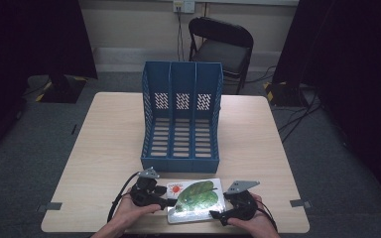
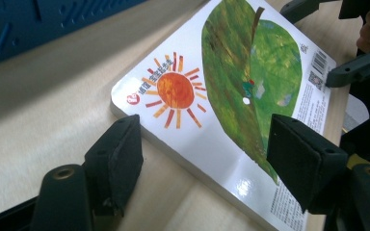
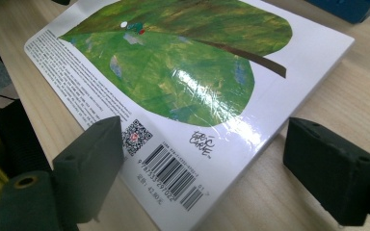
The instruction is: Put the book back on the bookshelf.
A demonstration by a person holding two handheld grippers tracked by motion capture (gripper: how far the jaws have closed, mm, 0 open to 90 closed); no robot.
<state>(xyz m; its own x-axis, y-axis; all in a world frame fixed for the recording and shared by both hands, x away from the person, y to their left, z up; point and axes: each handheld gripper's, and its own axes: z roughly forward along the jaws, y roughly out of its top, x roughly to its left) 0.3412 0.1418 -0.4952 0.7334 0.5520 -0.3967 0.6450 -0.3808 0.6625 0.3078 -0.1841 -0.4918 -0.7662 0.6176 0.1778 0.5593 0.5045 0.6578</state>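
- Book [image 1: 195, 200] lies flat on the surface [image 1: 104, 148], back cover up, at the near edge, directly between my two grippers.
- Left gripper [image 1: 168, 202]: jaws apart, straddling the corner of the book with the sun print. Left gripper view has one pad on the surface beside the book's short edge and the other over the cover; neither presses on it. Nothing clamped.
- Right gripper [image 1: 215, 215]: jaws apart too, bracketing the barcode corner. One pad sits at the near long edge, the other off the short edge. No contact that I can see.
- Why it's set up like this, my read: the book is too wide for one gripper, so each takes an opposite corner. Coming in low at the edges lets a pad get under or against the thickness instead of sliding on the glossy cover.
- Rack [image 1: 181, 116] stands just beyond the book, ahead of both grippers, open slots facing me, all three empty. Likely destination; the book would need to be stood on edge to go in.
- Next, I'd guess: close both on the corners, lift together, tilt upright.
- Risk: the cover is slick and it's a thin edge grip, so uneven closing could spin the book or let it slip.
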